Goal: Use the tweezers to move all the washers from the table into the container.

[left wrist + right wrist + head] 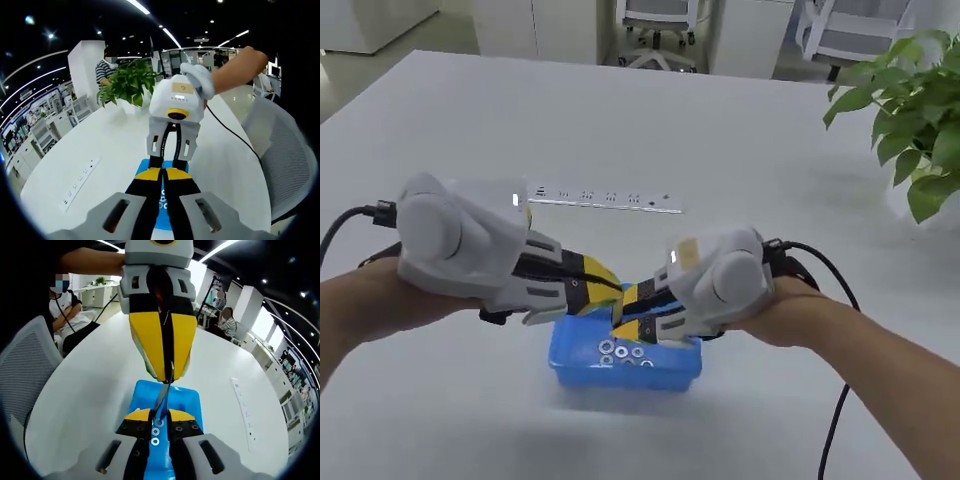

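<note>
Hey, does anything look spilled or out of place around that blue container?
Nothing stands out. The washers lie inside the blue container, which sits flat on the table, and the tweezers point down into it from the left gripper.

I'm looking at a white tabletop (720,130). A blue container (620,375) sits on it, and a white power strip (605,198) lies flat just beyond the container.

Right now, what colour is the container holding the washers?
The container is blue, clearest in the head view.
</note>
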A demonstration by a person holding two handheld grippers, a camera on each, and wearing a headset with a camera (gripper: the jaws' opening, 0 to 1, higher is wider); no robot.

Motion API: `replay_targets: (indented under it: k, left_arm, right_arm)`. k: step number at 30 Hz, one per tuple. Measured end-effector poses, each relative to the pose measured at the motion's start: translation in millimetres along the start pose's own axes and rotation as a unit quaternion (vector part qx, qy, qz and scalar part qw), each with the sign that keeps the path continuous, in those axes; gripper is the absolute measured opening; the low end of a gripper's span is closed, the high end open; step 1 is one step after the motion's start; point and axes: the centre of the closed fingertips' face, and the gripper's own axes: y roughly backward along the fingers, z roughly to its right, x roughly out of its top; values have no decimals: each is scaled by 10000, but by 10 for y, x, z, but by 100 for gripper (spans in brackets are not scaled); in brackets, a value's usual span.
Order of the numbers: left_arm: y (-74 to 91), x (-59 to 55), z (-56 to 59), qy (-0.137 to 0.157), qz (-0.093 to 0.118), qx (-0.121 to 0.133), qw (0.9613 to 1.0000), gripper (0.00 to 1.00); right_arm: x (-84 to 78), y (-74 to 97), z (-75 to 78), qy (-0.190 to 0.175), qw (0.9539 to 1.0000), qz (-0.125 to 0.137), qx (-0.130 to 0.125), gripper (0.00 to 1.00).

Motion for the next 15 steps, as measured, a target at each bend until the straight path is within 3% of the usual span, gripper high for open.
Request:
replay_targets:
  k: [15]
  left_arm:
    - [131,217,339,-181,46,-401,9990,5]
  right_arm:
    - [185,230,-304,-286,9991,301,-99,11]
